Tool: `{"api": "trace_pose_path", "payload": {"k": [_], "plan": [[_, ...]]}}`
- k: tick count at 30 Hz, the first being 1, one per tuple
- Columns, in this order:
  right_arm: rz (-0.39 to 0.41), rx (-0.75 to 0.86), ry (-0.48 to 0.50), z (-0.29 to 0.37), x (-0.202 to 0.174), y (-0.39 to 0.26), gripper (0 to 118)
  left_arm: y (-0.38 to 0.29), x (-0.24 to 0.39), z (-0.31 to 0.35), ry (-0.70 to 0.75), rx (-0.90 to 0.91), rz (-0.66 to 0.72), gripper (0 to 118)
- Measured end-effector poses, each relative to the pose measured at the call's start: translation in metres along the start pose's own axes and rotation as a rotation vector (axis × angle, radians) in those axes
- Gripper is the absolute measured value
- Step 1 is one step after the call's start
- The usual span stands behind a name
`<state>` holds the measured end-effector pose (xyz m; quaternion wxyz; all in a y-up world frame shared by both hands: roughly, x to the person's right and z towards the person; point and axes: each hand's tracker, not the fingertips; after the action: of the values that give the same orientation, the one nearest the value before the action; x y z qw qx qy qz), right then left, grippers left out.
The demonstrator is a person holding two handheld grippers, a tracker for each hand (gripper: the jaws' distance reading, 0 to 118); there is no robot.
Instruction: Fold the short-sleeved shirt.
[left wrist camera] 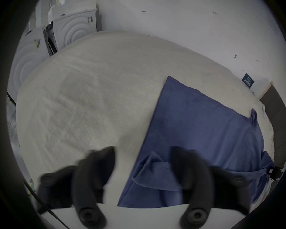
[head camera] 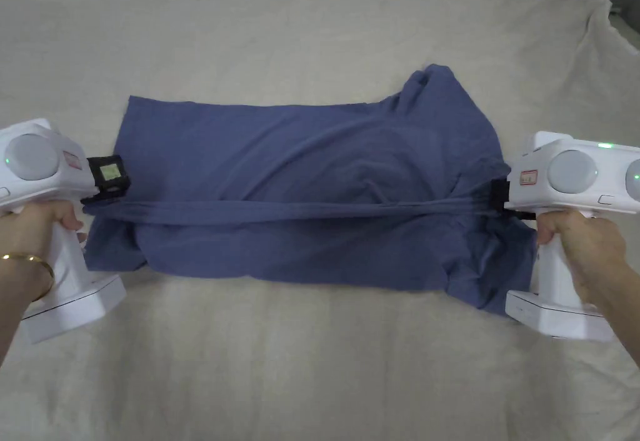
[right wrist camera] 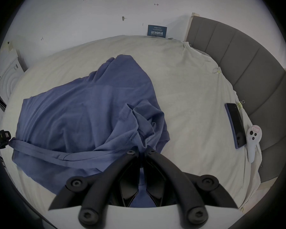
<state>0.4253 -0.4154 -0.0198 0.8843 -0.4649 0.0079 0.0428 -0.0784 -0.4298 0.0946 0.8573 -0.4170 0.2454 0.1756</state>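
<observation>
A blue short-sleeved shirt (head camera: 300, 167) lies crosswise on the beige bed sheet (head camera: 312, 367), its near edge lifted into a taut band between both grippers. At the shirt's left end is my left gripper (head camera: 106, 189). In the left gripper view (left wrist camera: 141, 151) its jaws stand wide apart and blurred, with a bunched shirt corner (left wrist camera: 149, 164) between them. My right gripper (head camera: 500, 202) is at the right end. In the right gripper view (right wrist camera: 141, 150) its jaws are shut on gathered shirt fabric (right wrist camera: 144, 128).
A dark phone (right wrist camera: 235, 126) and a white remote (right wrist camera: 253, 141) lie on the sheet beside the grey padded headboard (right wrist camera: 246, 67). White machines (left wrist camera: 69, 27) stand past the bed's far left corner. A blue sign (right wrist camera: 157, 31) leans on the wall.
</observation>
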Motion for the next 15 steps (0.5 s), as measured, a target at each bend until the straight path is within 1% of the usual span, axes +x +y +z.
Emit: {"api": "trace_pose_path", "payload": {"k": [1, 2, 3, 4, 5, 8, 9, 13, 15], "plan": [[-0.026, 0.012, 0.005, 0.004, 0.003, 0.0, 26, 0.002, -0.002, 0.005, -0.002, 0.028, -0.003, 107], [-0.047, 0.028, 0.004, 0.009, 0.005, 0.001, 65, 0.004, -0.004, 0.012, -0.003, 0.074, -0.004, 112], [-0.058, 0.038, 0.006, 0.016, 0.008, 0.002, 93, 0.005, -0.006, 0.022, -0.006, 0.122, -0.008, 113], [-0.069, 0.063, 0.004, 0.026, 0.012, 0.003, 104, 0.007, -0.007, 0.032, -0.024, 0.158, -0.026, 113], [-0.071, 0.115, -0.003, 0.037, 0.014, 0.003, 104, 0.009, -0.01, 0.041, -0.036, 0.182, -0.047, 113], [-0.003, 0.227, -0.016, 0.081, 0.02, -0.001, 104, 0.005, -0.012, 0.078, -0.029, 0.271, -0.125, 113], [0.007, 0.272, -0.01, 0.097, 0.021, -0.007, 104, 0.0, -0.013, 0.09, -0.028, 0.305, -0.151, 113], [0.04, 0.425, 0.052, 0.155, 0.024, -0.046, 109, -0.035, -0.016, 0.134, -0.035, 0.378, -0.24, 112], [0.063, 0.482, 0.086, 0.177, 0.024, -0.072, 111, -0.058, -0.017, 0.15, -0.037, 0.412, -0.254, 110]]}}
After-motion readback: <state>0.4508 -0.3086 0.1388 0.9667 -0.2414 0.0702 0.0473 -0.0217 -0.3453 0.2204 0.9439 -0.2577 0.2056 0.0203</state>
